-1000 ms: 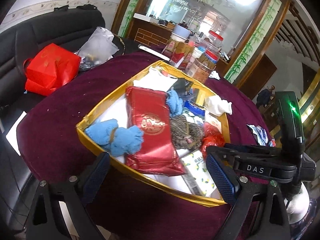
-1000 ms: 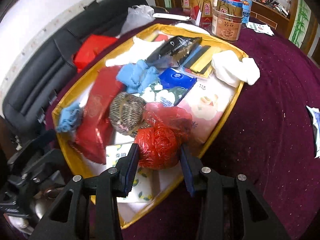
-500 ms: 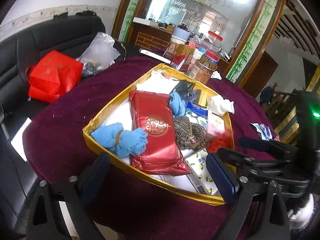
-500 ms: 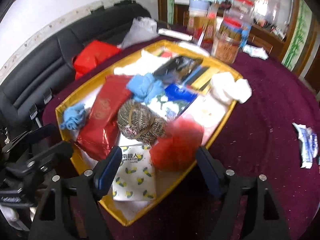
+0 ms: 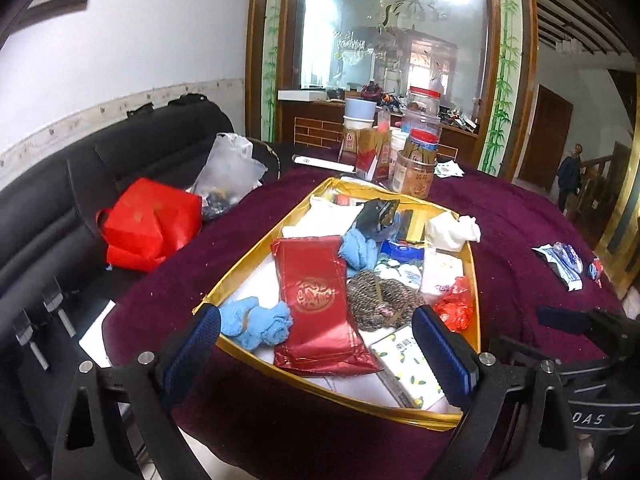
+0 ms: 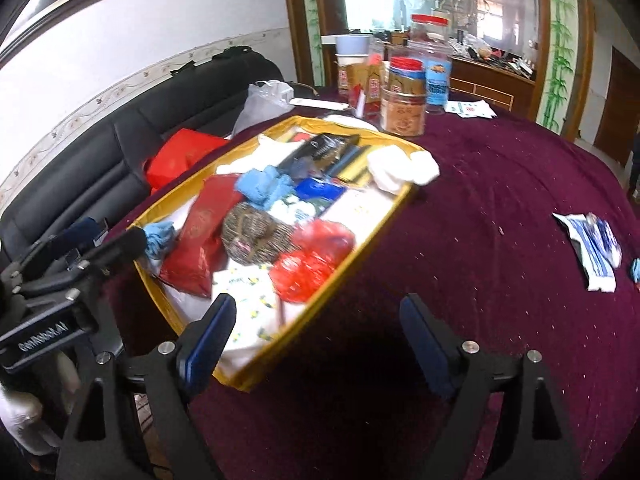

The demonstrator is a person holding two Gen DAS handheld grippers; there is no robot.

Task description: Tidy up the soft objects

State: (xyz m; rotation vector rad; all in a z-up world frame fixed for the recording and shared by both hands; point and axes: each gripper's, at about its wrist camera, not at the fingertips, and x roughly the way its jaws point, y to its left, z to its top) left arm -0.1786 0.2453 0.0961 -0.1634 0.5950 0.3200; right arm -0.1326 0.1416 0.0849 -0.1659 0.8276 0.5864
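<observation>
A gold tray (image 5: 250, 258) (image 6: 352, 264) on the maroon tablecloth holds soft things: a red foil packet (image 5: 316, 300), blue cloths (image 5: 256, 322), a brown woven ball (image 5: 380, 300), a lemon-print tissue pack (image 5: 412, 368) and a white cloth (image 5: 452, 230). A crumpled red plastic bag (image 6: 312, 260) (image 5: 454, 308) lies loose in the tray's near right corner. My right gripper (image 6: 316, 340) hovers back from that corner over the tray's near edge, its jaws opening with nothing between them. My left gripper (image 5: 316, 356) stands open and empty before the tray's near edge.
Jars (image 6: 404, 100) and red boxes (image 5: 364, 152) stand behind the tray. A red bag (image 5: 152, 224) and a clear plastic bag (image 5: 228, 172) rest on the black sofa at left. White-and-blue packets (image 6: 592, 248) lie on the cloth at right.
My right gripper let go of the red plastic bag, opened wide and drew back from the tray. My left gripper also pulled back and tipped up, staying open.
</observation>
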